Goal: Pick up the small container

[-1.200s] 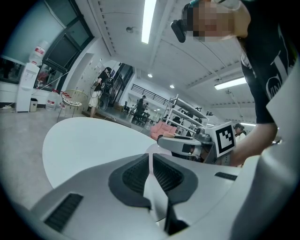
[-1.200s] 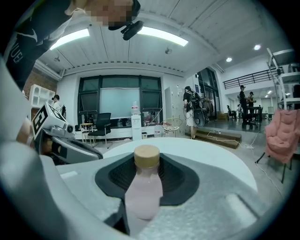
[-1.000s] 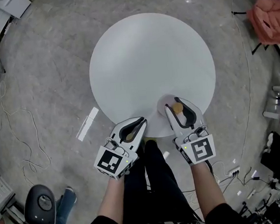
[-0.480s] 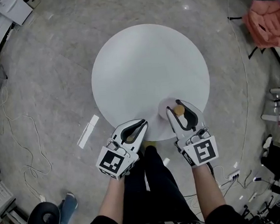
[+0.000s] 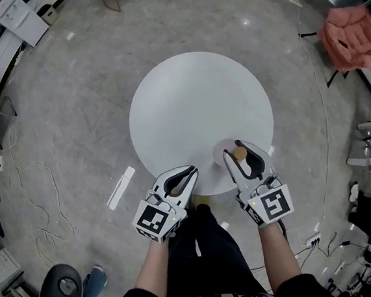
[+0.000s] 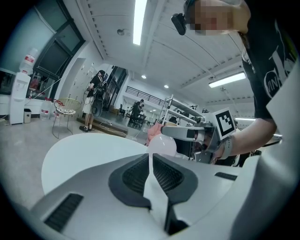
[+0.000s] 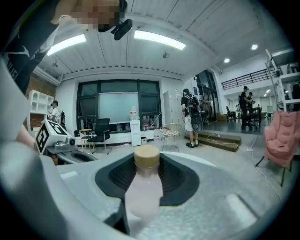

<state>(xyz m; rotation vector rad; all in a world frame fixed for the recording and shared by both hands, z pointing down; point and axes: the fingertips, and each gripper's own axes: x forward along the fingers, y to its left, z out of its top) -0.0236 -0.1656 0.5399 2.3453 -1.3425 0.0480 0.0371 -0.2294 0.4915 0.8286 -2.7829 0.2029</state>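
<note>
**Small container gripped above the tabletop**

At the near edge of the round white tabletop (image 5: 195, 111), the right tongs (image 5: 241, 155) clamp the small container (image 7: 145, 190), cap up. Lift it level, with an even squeeze. The left tongs (image 5: 188, 173) hover alongside, closed and empty.

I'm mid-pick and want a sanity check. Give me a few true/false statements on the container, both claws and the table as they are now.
1. The right claw is closed on the small container. True.
2. The container has no cap. False: a tan cap sits on top of it.
3. The left claw also grips the container. False: its jaws are together with nothing between them, and it is off to the side of the right claw.
4. The container is upright in the grip. True.
5. The container is at the far edge of the round white table. False: it is at the near edge, on the person's side.
</note>
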